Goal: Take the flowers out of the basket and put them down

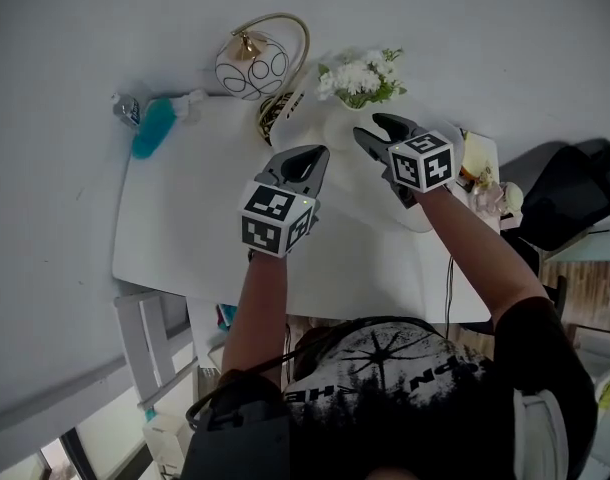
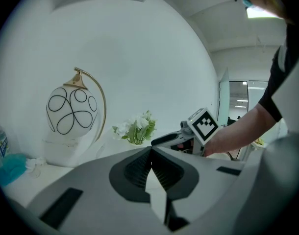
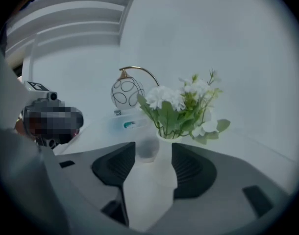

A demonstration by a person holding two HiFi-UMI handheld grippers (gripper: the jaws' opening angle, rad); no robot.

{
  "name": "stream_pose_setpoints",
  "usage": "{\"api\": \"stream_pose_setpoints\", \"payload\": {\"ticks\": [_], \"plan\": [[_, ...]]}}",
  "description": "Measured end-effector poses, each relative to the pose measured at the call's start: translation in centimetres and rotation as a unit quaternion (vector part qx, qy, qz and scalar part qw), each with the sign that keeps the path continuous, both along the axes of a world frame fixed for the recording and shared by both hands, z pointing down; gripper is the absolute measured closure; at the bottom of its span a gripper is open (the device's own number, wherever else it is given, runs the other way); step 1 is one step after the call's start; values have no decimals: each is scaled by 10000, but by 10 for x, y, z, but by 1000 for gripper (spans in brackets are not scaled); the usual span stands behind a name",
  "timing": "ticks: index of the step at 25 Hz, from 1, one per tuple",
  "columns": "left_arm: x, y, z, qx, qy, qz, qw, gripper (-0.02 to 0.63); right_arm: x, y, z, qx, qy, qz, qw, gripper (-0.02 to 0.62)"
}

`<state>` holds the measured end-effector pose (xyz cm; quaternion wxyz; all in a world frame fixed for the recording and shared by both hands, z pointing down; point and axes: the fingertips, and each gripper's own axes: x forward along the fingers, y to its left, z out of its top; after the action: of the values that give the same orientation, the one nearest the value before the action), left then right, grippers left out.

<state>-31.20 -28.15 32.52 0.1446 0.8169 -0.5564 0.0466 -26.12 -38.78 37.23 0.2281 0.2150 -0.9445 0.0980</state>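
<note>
The right gripper [image 3: 153,151] is released, with its jaws spread wide and nothing clamped. Through the gap shows the basket [image 3: 164,168] — here a white, narrow-necked vessel. Whether its neck already stands between the pads or just past the tips cannot be told. The flowers [image 3: 181,106], white blooms on green stems and leaves, stand upright in that vessel, to the right of the globe lamp [image 1: 250,65] and just beside it.

The left gripper [image 1: 310,158] is clenched on nothing: in its own view the tips meet, with only a sliver of gap behind them. It hovers over the table [image 1: 205,228] in front of the lamp, near the right gripper but apart from the vessel. A teal object [image 1: 153,128] lies to the left of the lamp, well clear of both tools.

The step in hand looks like the approach — the flowers are not yet gripped or lifted. The next move likely calls for raising the open jaws to the stems above the rim, closing gently there, and drawing straight up. The left gripper could steady the vessel if it threatens to tip.

No brand or label can be read on the vessel, lamp or teal object. The gripper cubes carry only black-and-white square markers, and the pale print on the person's dark shirt is too partial to read.
</note>
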Motion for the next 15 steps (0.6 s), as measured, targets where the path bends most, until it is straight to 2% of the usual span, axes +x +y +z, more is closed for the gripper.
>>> {"api": "stream_pose_setpoints", "payload": {"ticks": [2, 5, 12, 15], "plan": [[-2, -4, 2, -10, 23, 4, 10000, 595, -5, -13, 14, -57, 111, 123, 9998, 343], [-3, -10, 5, -16, 71, 38, 10000, 595, -15, -32, 32, 9, 262, 211, 9994, 321], [-14, -11, 0, 133, 228, -3, 9997, 595, -42, -58, 55, 185, 370, 102, 9991, 311], [-15, -12, 0, 165, 252, -7, 9995, 595, -52, -63, 57, 327, 244, 74, 9991, 311]]}}
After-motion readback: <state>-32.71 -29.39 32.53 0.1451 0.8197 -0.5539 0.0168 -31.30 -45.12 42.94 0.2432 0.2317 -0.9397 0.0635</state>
